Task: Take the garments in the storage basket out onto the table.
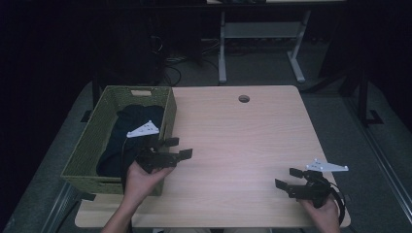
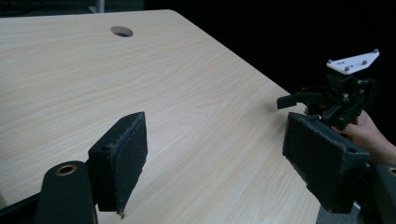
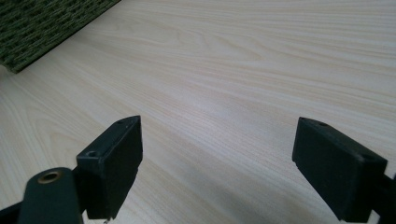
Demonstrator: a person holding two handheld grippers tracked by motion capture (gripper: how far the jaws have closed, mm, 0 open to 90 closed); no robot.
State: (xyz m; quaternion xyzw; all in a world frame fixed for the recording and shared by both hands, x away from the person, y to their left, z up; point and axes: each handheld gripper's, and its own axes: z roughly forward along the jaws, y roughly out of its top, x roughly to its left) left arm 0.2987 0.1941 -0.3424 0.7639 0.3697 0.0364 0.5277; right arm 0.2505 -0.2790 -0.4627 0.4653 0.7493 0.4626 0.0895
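Hovering just beside the green basket (image 1: 90,141), the left hand-held gripper (image 1: 179,148) sits over the tabletop (image 1: 243,141), jaws spread wide with nothing between them. Left hand (image 1: 141,182) grips its handle near the basket's front corner. The basket stands at the tabletop's left edge; a dark cloth (image 1: 121,136) lies inside it, bunched along the basket floor, not touched by either gripper. Left hand-held gripper points away from the basket, toward the bare middle of the tabletop.

Right hand-held gripper (image 1: 286,178) is well apart from the basket, near the tabletop's front right corner, held by the right hand (image 1: 324,211); jaws also wide, empty, aimed back toward the basket. In the right gripper view a corner of the basket (image 3: 42,23) shows at top left, far from the jaws. In the left gripper view the right hand-held gripper (image 2: 292,100) is seen at the tabletop's edge. A round hole (image 1: 244,99) sits in the tabletop, well beyond the basket's far right corner
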